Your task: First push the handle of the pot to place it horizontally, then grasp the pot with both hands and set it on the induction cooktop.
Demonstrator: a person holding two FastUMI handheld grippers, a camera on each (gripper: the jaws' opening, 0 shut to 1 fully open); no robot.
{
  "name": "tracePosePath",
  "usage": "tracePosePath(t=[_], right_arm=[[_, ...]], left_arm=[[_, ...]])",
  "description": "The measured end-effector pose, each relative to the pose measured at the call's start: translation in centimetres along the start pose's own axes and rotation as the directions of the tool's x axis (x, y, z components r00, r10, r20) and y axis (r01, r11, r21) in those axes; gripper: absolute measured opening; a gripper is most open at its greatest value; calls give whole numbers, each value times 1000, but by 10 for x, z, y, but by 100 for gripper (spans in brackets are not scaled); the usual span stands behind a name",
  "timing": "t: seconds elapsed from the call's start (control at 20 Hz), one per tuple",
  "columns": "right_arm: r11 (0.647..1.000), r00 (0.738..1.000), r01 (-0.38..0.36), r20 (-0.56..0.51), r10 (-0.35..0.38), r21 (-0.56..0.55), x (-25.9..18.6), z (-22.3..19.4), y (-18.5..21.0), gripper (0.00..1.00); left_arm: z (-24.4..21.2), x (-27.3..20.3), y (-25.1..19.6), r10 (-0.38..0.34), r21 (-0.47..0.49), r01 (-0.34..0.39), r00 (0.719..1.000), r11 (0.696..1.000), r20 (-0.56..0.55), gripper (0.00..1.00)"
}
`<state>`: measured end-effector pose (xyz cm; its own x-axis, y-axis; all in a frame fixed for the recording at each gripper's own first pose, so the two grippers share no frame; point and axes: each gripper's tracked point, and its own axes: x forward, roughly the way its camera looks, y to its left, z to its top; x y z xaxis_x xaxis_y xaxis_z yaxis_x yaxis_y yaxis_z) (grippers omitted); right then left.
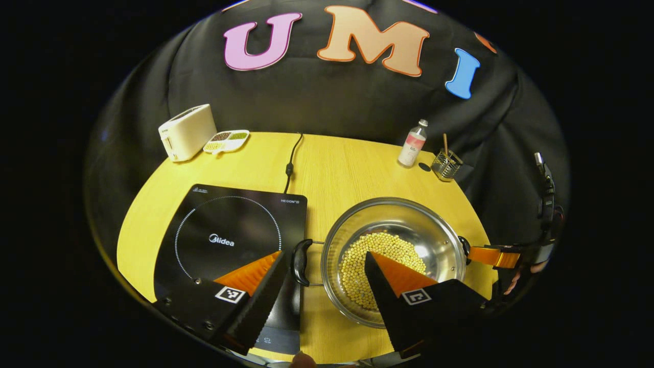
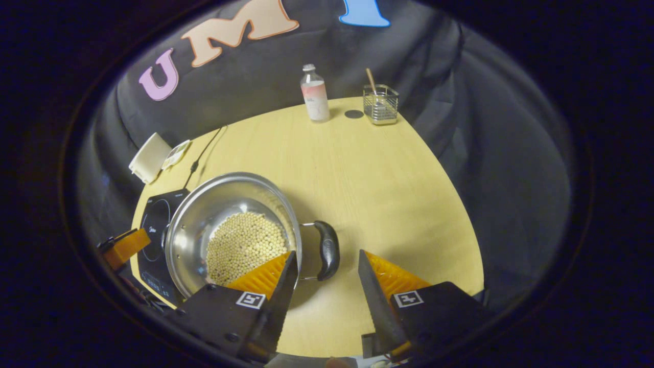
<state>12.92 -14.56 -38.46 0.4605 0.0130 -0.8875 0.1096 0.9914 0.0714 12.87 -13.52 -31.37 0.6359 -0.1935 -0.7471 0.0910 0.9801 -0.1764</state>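
Between the wide-open jaws of the left gripper (image 1: 323,263), nothing is held; the pot's near black handle (image 1: 300,261) is framed there, lying over the edge of the cooktop (image 1: 225,230). The right gripper (image 2: 324,266) is likewise spread wide and empty, with the opposite handle (image 2: 327,249) seen between its fingers. The steel pot (image 1: 393,225), holding a layer of pale beans (image 1: 357,266), is set on the worktop (image 1: 337,168) just beside the cooktop. A power cord (image 1: 291,158) is run back from the cooktop. Farther off, a toaster (image 1: 186,132) and a divided dish (image 1: 226,141) are placed at one corner, a bottle (image 1: 413,143) and a glass holder (image 1: 446,164) at the other.
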Motion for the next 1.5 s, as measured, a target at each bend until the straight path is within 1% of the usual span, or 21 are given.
tracePosePath(t=[0.1,0.2,0.3,0.35,0.4,0.55,0.65,0.7,0.75,0.95,1.0,1.05,1.1,1.15,1.2,1.4,1.45,1.5], right_arm=[[1000,1000,3,-18,-3,7,5,-2,1,72],[1000,1000,-5,-16,6,18,9,1,5,72],[1000,999,-14,-38,15,21,12,-3,12,72],[999,999,-23,-32,24,25,12,0,17,76],[999,999,-26,-25,27,22,14,1,20,72],[999,999,9,-40,-11,-40,23,-4,17,72],[995,999,41,-15,-43,-88,29,1,13,72],[993,999,44,-7,-45,-108,29,2,13,76],[991,999,45,-7,-47,-123,30,1,13,72],[989,999,47,-3,-48,-141,39,1,15,72],[989,999,37,-7,-38,-145,37,1,18,70],[988,999,42,-4,-43,-147,31,1,19,68],[987,999,42,-6,-43,-152,39,1,16,67],[988,999,42,-4,-43,-151,39,1,16,67],[988,999,44,-5,-45,-151,38,1,15,62],[988,998,56,-2,-56,-141,41,2,4,67],[989,998,59,-8,-61,-133,42,4,1,69],[990,998,62,-6,-63,-129,39,4,0,63]], left_arm=[[-5,9,3,2,10,-1,999,1000,-32,95],[-6,16,3,-3,18,4,999,1000,-46,95],[-8,21,2,-4,24,5,998,1000,-61,95],[-10,23,4,1,28,1,998,1000,-65,96],[-10,25,5,4,29,-2,998,1000,-69,95],[-16,32,8,10,24,-8,995,1000,-97,95],[-19,37,10,19,37,-15,994,999,-105,95],[-22,39,12,22,48,-17,993,999,-119,96],[-24,39,11,29,60,-22,992,998,-122,95],[-30,47,15,48,99,-34,989,995,-140,94],[-31,49,15,51,99,-37,988,994,-145,93],[-33,51,15,56,99,-42,987,994,-149,93],[-35,51,16,60,97,-45,986,994,-154,97],[-38,53,16,66,98,-50,985,994,-161,92],[-40,54,15,70,102,-54,984,993,-166,92],[-40,58,8,74,118,-55,983,991,-166,89],[-42,59,9,84,129,-63,983,990,-166,87],[-41,61,9,92,138,-70,982,988,-162,86]])
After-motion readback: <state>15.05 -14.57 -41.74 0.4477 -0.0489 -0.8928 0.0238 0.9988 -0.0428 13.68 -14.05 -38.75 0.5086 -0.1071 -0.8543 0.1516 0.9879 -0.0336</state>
